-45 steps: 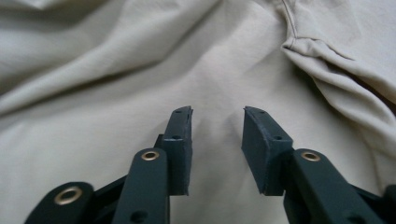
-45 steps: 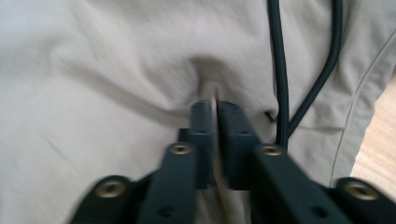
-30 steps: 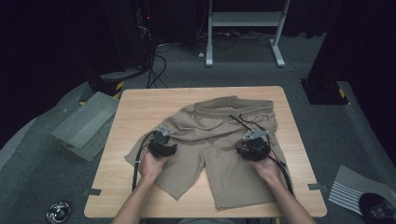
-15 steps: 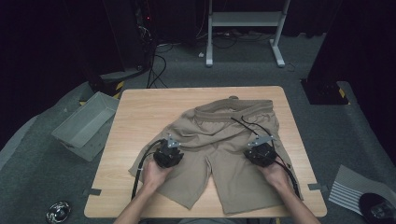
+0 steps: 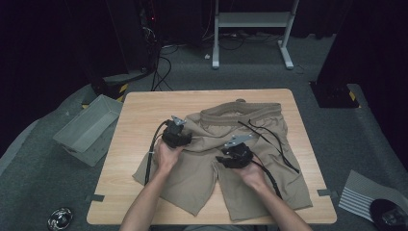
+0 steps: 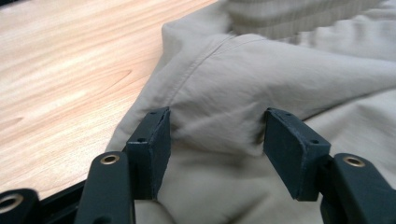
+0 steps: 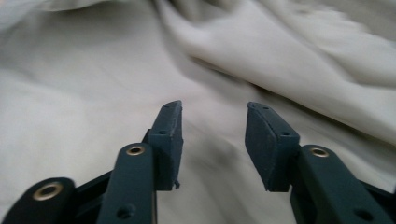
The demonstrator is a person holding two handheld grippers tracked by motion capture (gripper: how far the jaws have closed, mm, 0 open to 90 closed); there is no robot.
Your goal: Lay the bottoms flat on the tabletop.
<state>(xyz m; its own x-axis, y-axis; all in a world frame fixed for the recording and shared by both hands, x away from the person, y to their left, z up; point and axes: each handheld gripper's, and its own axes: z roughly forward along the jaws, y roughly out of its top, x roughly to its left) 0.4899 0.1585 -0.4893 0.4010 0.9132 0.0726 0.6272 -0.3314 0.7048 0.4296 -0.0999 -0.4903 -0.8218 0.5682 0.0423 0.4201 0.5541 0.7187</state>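
Note:
Khaki shorts [image 5: 204, 166] lie spread on the wooden table [image 5: 144, 106], waistband [image 5: 240, 111] at the far side. My left gripper [image 5: 177, 134] hovers over the shorts' left hip edge. In the left gripper view its jaws [image 6: 217, 126] stand apart after just opening, with cloth [image 6: 280, 74] below them and not pinched, and bare table [image 6: 60, 70] to the left. My right gripper [image 5: 234, 154] sits over the crotch area. Its jaws [image 7: 214, 116] have also just been opening, above wrinkled fabric [image 7: 93, 84] with nothing gripped.
A black cable [image 5: 269, 139] trails across the right leg of the shorts. On the floor are a grey bin [image 5: 89, 127] at the left, a white frame [image 5: 250, 29] behind the table and a striped mat [image 5: 365, 197] at the right.
The left gripper has moved away from the person toward the waistband. The right gripper has shifted left toward the middle of the shorts. The shorts slid slightly toward the person.

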